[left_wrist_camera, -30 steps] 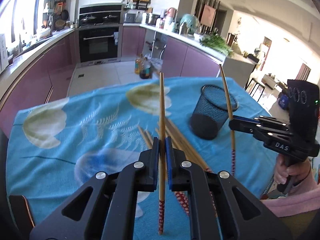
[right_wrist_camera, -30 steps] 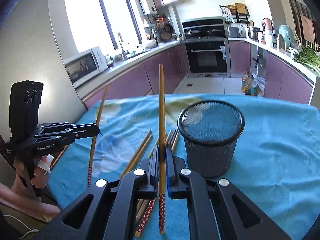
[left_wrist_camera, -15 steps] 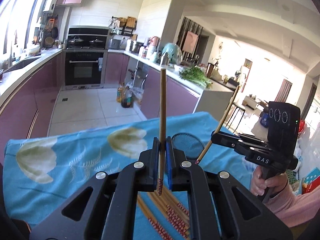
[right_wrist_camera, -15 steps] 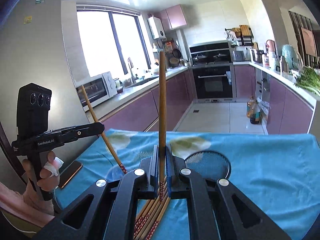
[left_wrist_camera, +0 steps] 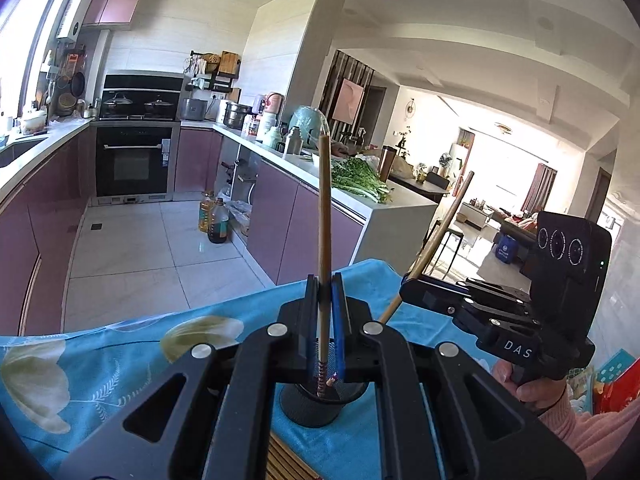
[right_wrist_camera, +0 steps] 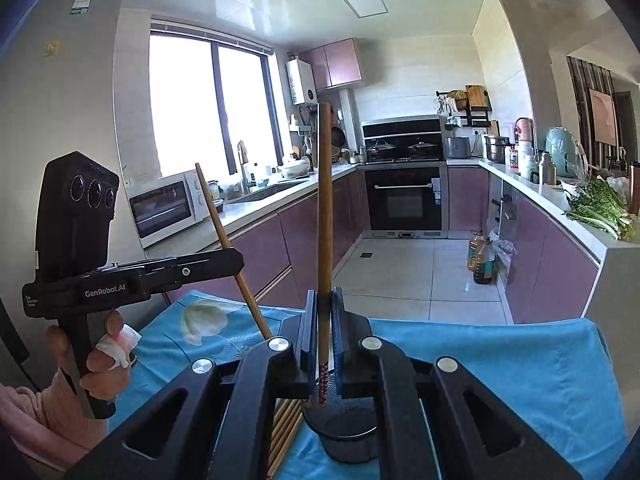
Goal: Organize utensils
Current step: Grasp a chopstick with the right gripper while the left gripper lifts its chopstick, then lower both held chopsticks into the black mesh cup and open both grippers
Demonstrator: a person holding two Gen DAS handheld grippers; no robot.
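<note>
We have the left gripper (left_wrist_camera: 325, 292) clamped on one chopstick (left_wrist_camera: 324, 216), upright at frame centre, patterned end low over the black mesh cup (left_wrist_camera: 316, 404) at the bottom. Our right gripper (right_wrist_camera: 325, 308) is pinched shut on a second chopstick (right_wrist_camera: 325, 200), upright mid-frame over the same cup, tip probably just above its rim. Spare chopsticks (right_wrist_camera: 286, 428) lie lower centre on the blue tablecloth (right_wrist_camera: 500, 364), just left of the cup.
</note>
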